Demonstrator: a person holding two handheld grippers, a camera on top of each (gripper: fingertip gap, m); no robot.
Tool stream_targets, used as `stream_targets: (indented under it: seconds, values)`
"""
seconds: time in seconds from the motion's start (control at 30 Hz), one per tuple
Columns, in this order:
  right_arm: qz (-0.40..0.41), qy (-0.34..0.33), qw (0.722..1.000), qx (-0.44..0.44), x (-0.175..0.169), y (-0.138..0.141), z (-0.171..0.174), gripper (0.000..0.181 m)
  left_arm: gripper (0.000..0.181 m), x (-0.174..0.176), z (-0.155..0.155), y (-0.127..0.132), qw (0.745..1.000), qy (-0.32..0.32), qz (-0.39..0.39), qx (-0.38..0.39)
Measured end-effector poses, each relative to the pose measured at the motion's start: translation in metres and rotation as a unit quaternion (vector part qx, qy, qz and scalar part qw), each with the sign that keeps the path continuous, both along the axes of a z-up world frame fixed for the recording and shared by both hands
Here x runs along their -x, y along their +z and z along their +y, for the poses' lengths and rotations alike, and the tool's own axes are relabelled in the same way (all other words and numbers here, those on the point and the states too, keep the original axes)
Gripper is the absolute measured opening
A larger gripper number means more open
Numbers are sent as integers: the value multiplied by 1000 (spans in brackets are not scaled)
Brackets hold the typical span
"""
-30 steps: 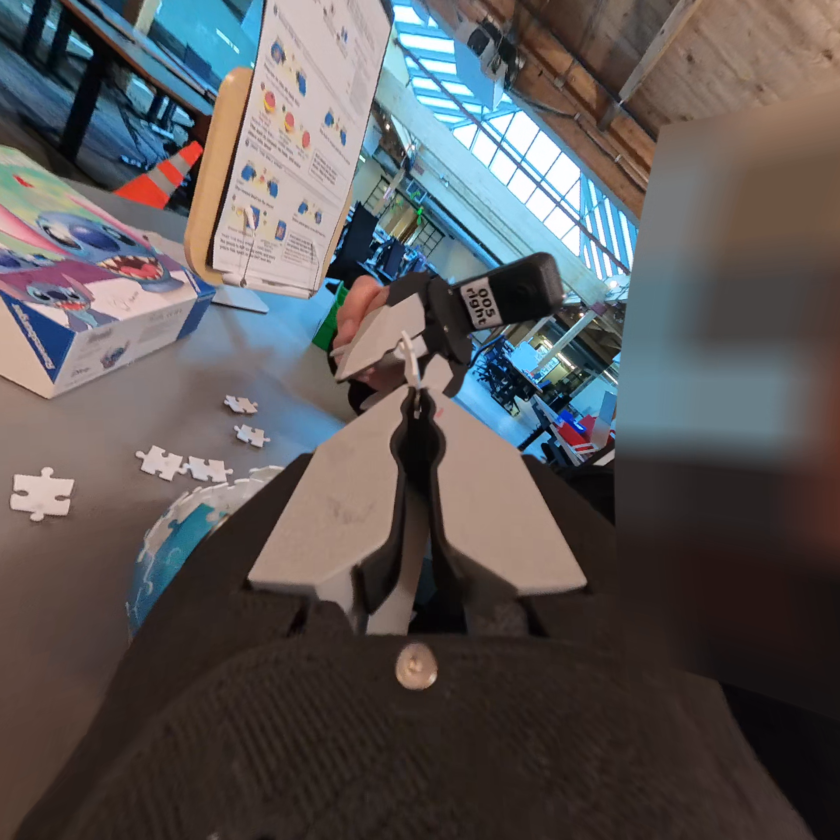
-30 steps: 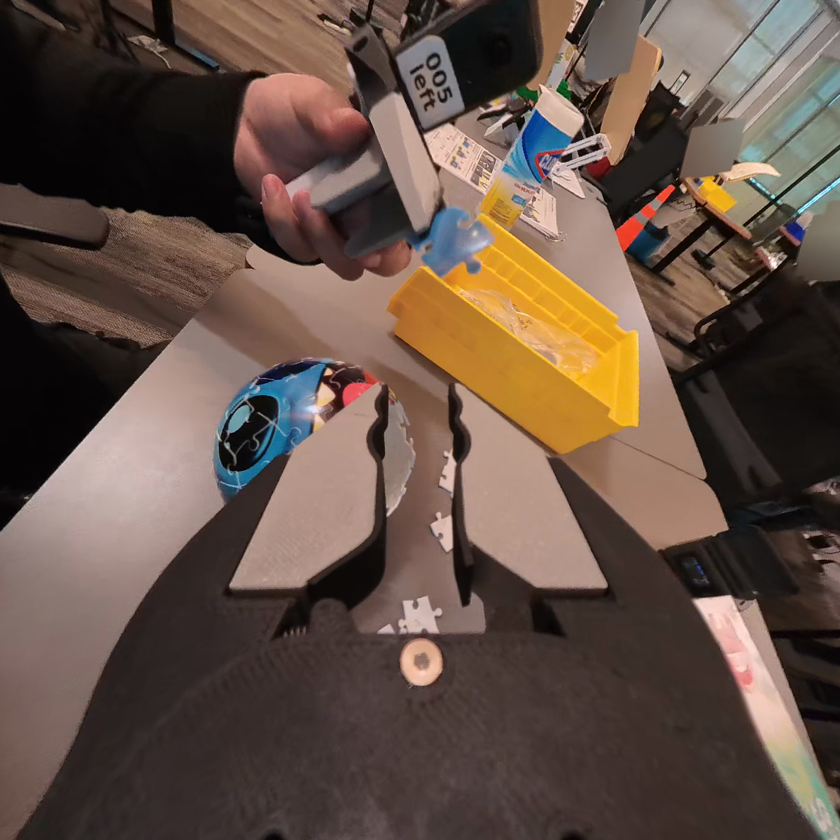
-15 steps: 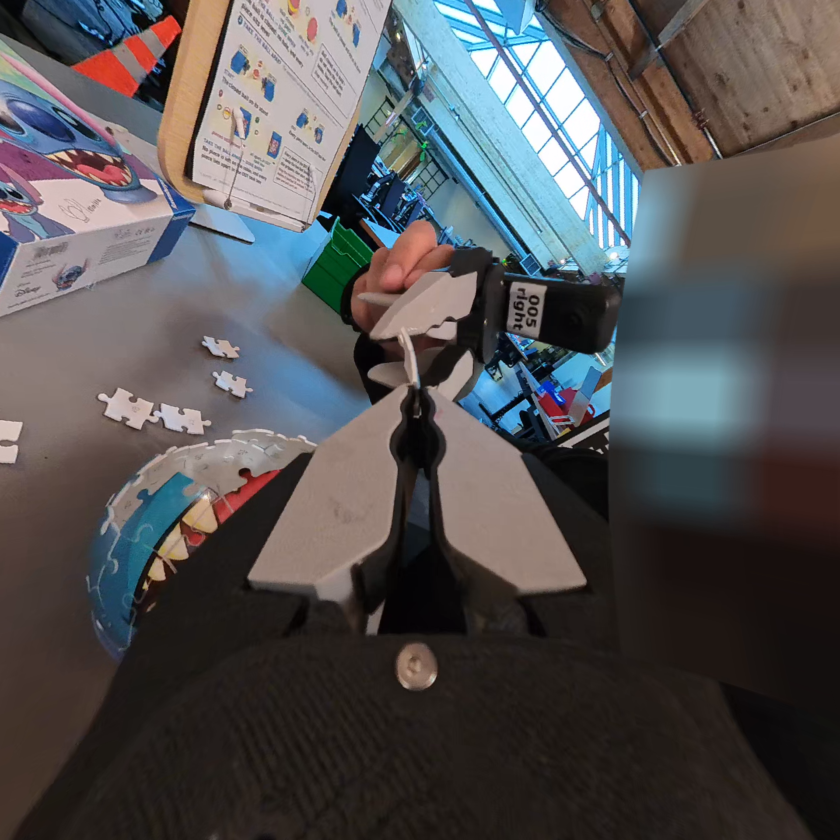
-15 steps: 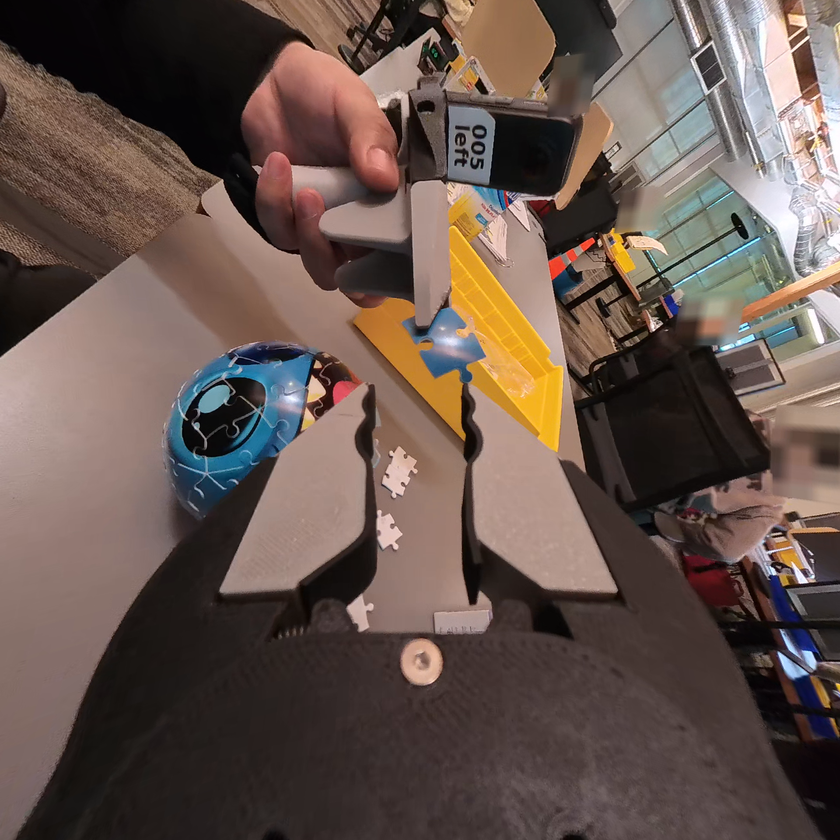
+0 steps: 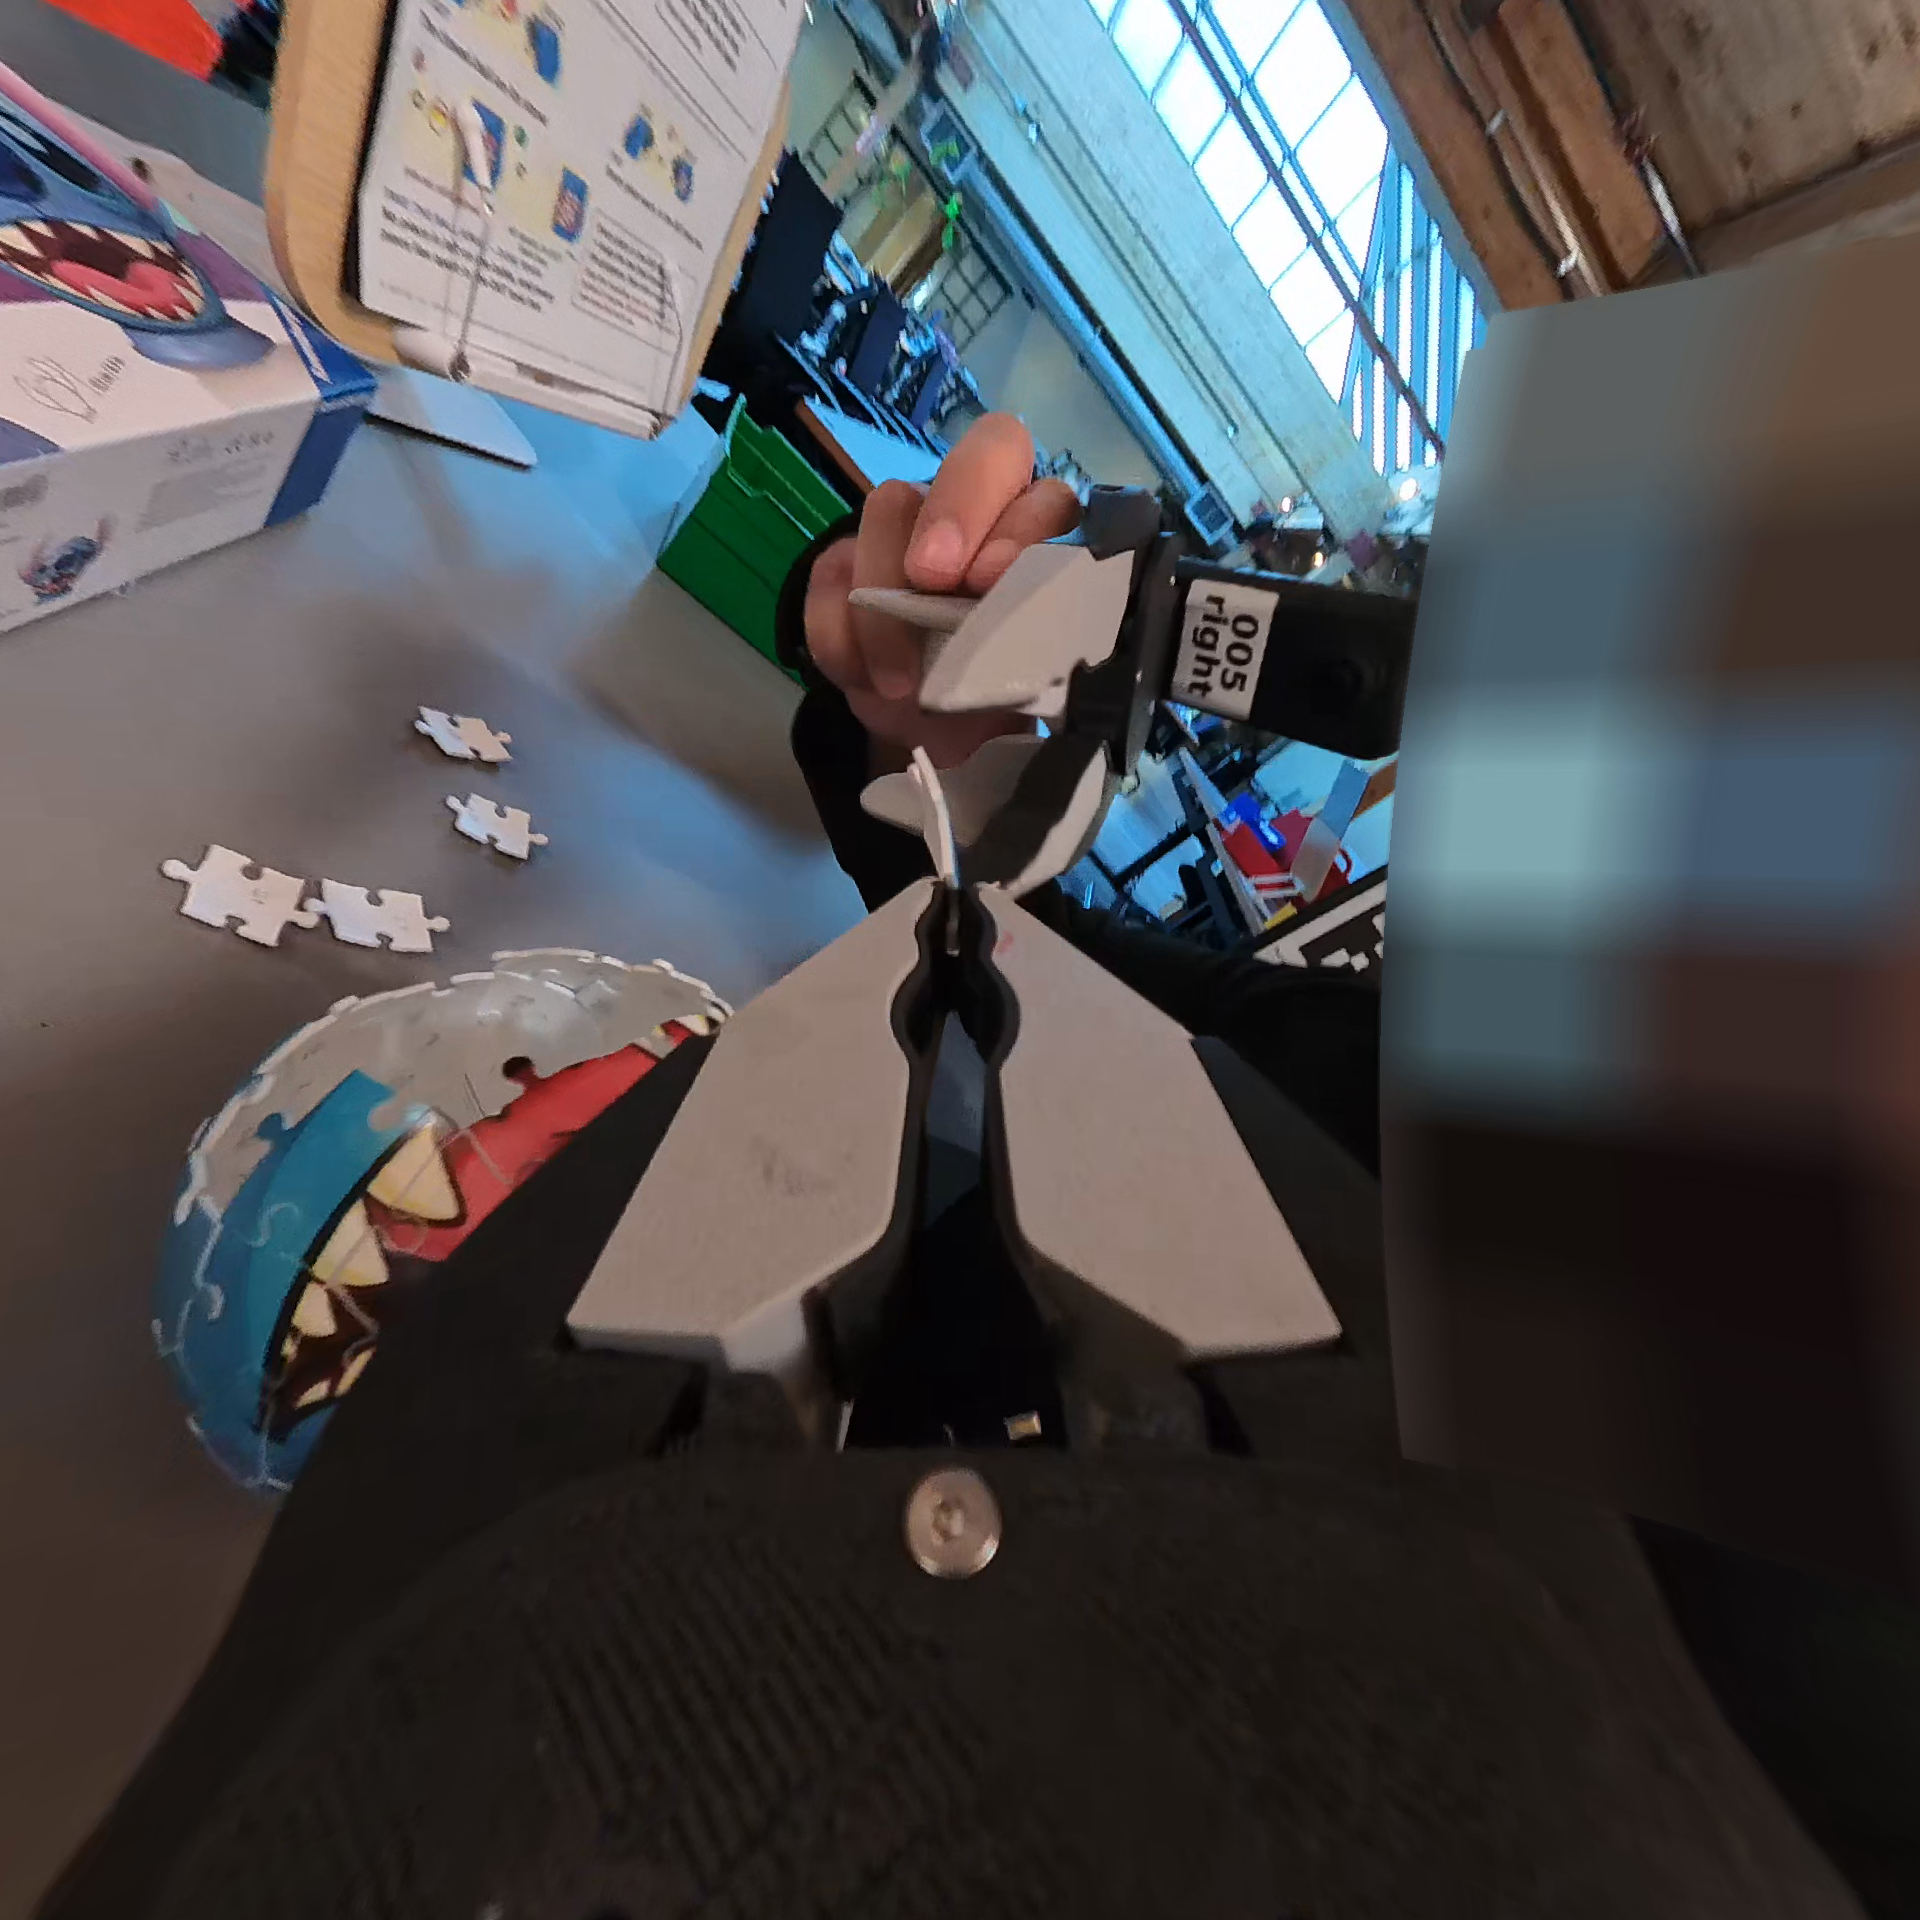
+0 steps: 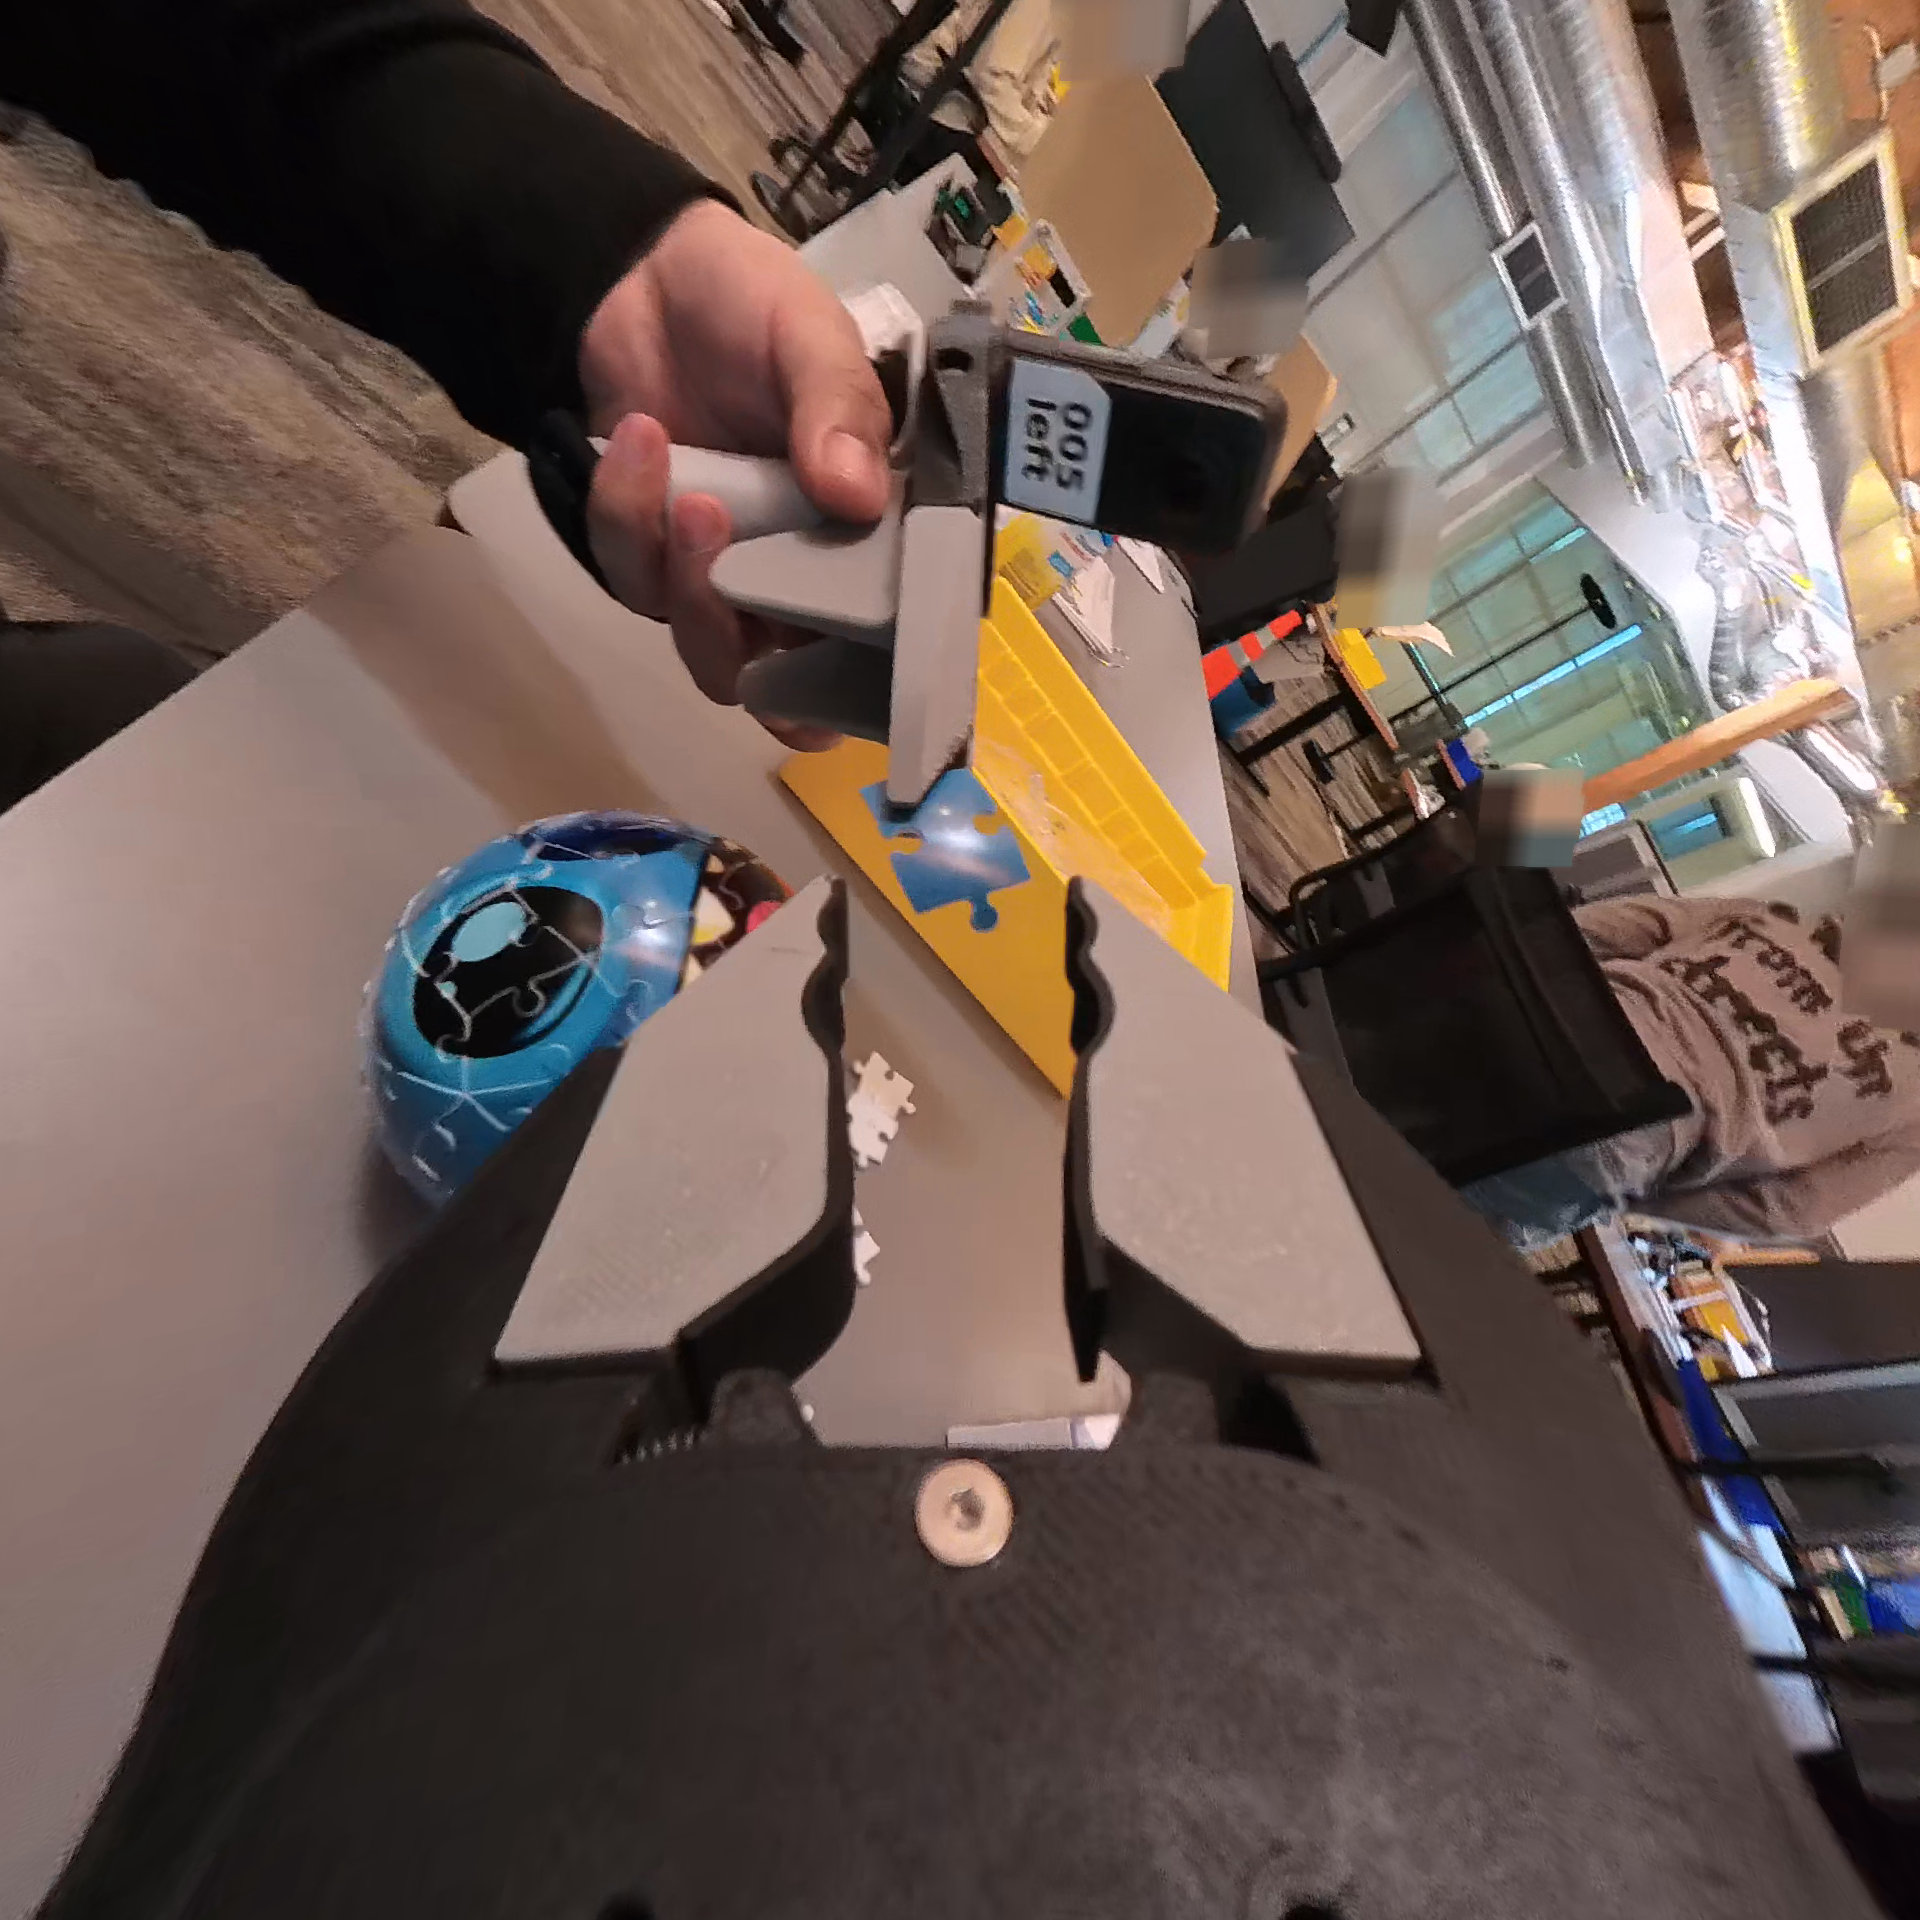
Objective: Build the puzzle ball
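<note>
The partly built puzzle ball [image 5: 416,1174] lies on the grey table, its open white rim up; it is blue with an eye in the right wrist view [image 6: 520,977]. My left gripper [image 5: 951,904] is shut on a blue puzzle piece [image 6: 951,857], which is edge-on in its own view [image 5: 940,821]. It holds the piece in the air above the table. My right gripper [image 6: 953,899] is open and empty, its jaws just below and either side of the piece. It faces the left gripper [image 6: 914,800] tip to tip and shows in the left view [image 5: 904,753].
Several loose white-backed pieces [image 5: 312,904] lie on the table [image 5: 312,675] beyond the ball, more under the right gripper [image 6: 878,1107]. A yellow bin [image 6: 1091,790], the puzzle box [image 5: 135,395] and an instruction sheet on a stand [image 5: 540,197] stand around. Only a small space, under 4 cm, lies between the two pairs of fingers.
My right gripper has opened wider and closed in on the held piece. My left gripper has turned, so the blue piece now hangs just in front of the right jaws. The ball has not moved.
</note>
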State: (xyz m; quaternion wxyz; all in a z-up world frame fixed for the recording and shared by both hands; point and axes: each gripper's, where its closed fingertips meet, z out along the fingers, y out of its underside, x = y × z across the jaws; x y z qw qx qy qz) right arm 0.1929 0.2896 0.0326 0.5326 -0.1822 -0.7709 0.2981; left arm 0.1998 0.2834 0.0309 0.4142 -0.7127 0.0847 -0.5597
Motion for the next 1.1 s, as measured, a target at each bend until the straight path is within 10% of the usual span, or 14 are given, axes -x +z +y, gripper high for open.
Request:
stream_targets:
  seconds: [0.77,1.1]
  values:
    - [0,2,994,107,-12,15,29,1,0,6,30,9,999,28,16,-29]
    - [-91,-194,972,93,-4,-44,131,0,0,28,45,11,988,89,100,-71]
